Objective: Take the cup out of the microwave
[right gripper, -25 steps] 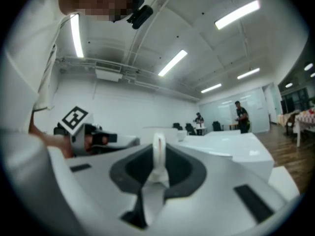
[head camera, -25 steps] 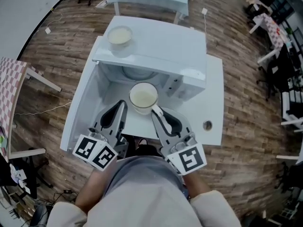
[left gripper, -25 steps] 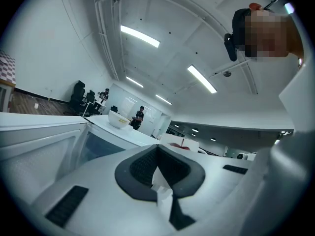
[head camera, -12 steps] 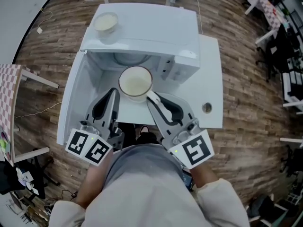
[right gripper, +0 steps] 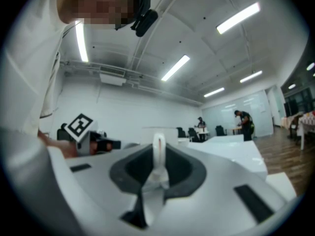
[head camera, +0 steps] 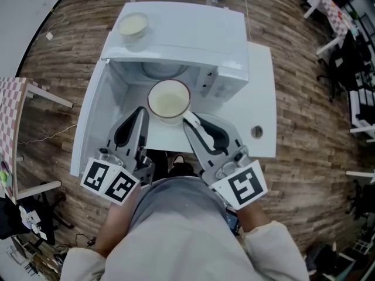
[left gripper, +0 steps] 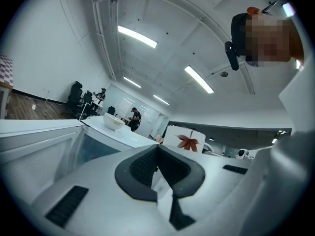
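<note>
Head view: the white microwave [head camera: 193, 34] stands on a white table [head camera: 265, 116] with its door [head camera: 88, 127] swung open to the left. The cup [head camera: 169, 98], white with a pale interior, sits at the mouth of the open cavity, just in front of the turntable [head camera: 158, 72] and clear of the table surface. The right gripper [head camera: 188, 119] reaches in from below right, and its jaws are closed on the cup's handle [head camera: 191, 123]. The right gripper view confirms this: the handle [right gripper: 158, 151] stands upright as a narrow white strip pinched between the two dark pads [right gripper: 179, 168]. The left gripper [head camera: 140, 111] lies just beside the cup on its left, not touching it. In the left gripper view its jaws are brought together with nothing between them, and the cup [left gripper: 184, 140], bearing a red leaf print, shows beyond the tips. A pale bowl [head camera: 133, 24] rests on top of the microwave at its rear left corner.
</note>
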Tool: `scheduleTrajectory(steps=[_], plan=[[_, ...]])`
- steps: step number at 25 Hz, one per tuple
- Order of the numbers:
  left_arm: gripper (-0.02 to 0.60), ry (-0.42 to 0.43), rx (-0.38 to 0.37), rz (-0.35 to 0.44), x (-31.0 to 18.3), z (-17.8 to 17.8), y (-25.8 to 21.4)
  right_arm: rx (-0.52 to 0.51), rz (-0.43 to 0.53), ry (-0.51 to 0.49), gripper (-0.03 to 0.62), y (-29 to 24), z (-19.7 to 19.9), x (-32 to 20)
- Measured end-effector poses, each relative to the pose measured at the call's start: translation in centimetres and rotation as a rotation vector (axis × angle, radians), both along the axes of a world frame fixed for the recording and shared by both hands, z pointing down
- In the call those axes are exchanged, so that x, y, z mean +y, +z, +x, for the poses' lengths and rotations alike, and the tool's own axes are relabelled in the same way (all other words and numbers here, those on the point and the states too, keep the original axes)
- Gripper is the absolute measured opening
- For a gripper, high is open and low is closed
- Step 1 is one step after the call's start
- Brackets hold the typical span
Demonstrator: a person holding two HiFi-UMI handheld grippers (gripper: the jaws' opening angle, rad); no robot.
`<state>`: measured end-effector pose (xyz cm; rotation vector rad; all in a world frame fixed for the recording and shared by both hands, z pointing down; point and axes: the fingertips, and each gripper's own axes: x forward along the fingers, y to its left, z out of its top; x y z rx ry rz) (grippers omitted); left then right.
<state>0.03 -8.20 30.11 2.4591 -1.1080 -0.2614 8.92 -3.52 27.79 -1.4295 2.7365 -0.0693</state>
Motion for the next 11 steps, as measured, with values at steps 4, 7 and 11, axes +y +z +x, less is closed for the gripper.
scheduleTrajectory(steps=[4, 7, 11], plan=[[0.014, 0.002, 0.005, -0.001, -0.02, -0.38, -0.11, -0.004, 0.0, 0.004, 0.071, -0.19, -0.36, -0.01], [0.014, 0.004, 0.007, -0.005, -0.07, -0.36, 0.19, -0.005, -0.003, 0.007, 0.071, -0.02, -0.3, 0.04], [0.014, 0.004, 0.005, -0.003, -0.16, -0.32, 0.43, -0.003, -0.004, 0.007, 0.071, 0.3, -0.26, 0.08]])
